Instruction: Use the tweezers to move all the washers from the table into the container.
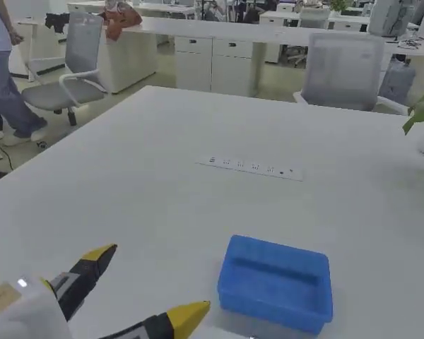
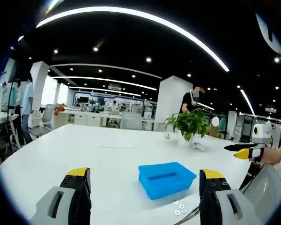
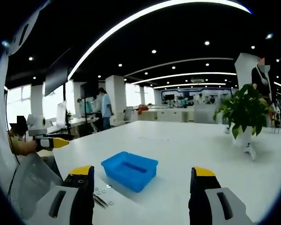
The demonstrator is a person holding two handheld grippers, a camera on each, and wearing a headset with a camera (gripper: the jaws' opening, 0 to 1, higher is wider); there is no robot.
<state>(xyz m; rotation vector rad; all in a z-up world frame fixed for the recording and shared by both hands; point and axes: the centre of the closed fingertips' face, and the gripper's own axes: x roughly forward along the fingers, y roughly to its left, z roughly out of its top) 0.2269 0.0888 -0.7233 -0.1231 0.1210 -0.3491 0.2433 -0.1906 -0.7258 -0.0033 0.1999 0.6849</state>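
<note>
Blue rectangular container (image 1: 272,300), open top, upright on white table (image 1: 162,198). Handful of small silver ring washers (image 2: 180,209) scattered flat on table, just beside container's near corner. Thin metal tweezers (image 3: 101,201) lying flat next to washers.

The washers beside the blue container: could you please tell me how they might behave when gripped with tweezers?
The washers look small, thin and flat, so probably very light and unlikely to roll. Lying flush on the smooth white table, they may skid away from the tweezers rather than lift. They look metallic, so likely rigid and slippery.
</note>
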